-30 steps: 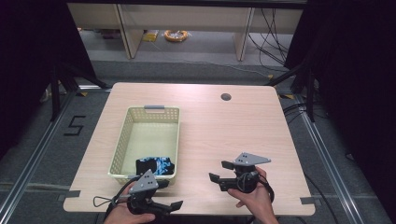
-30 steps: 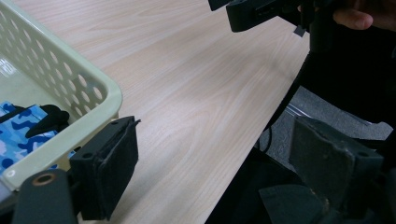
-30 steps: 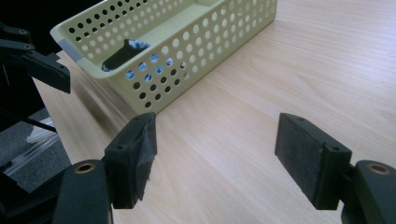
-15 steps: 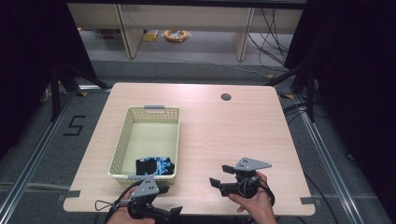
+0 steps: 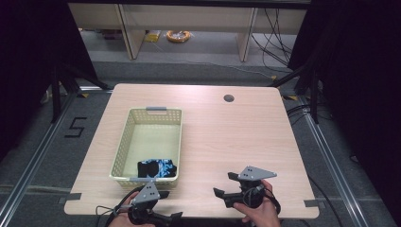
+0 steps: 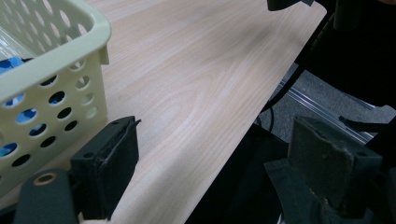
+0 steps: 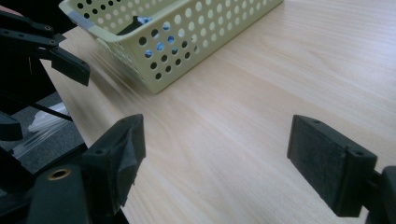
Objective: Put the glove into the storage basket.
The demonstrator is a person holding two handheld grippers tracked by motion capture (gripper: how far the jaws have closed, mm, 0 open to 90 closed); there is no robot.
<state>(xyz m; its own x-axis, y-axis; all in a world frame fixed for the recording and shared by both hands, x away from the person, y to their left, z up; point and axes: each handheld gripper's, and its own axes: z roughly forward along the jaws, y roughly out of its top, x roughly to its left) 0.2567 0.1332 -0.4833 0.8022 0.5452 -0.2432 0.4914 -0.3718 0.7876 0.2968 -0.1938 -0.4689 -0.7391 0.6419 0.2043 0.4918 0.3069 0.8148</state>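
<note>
Fingers (image 6: 112, 172) of both my grippers are spread and empty, and the cloth (image 5: 157, 168) in the basket (image 5: 124, 144) lies at twelve o'clock from my left gripper (image 5: 163, 208), the nearer one.

A lab or recording studio, black curtains (image 5: 28, 56) hanging well beyond the hand-held grippers on both sides, metal floor rails (image 5: 38, 156), tape marks on grey floor (image 5: 75, 127), loose cables (image 5: 269, 28), a bare wooden bench (image 5: 236, 137) with cable hole (image 5: 229, 98)
</note>
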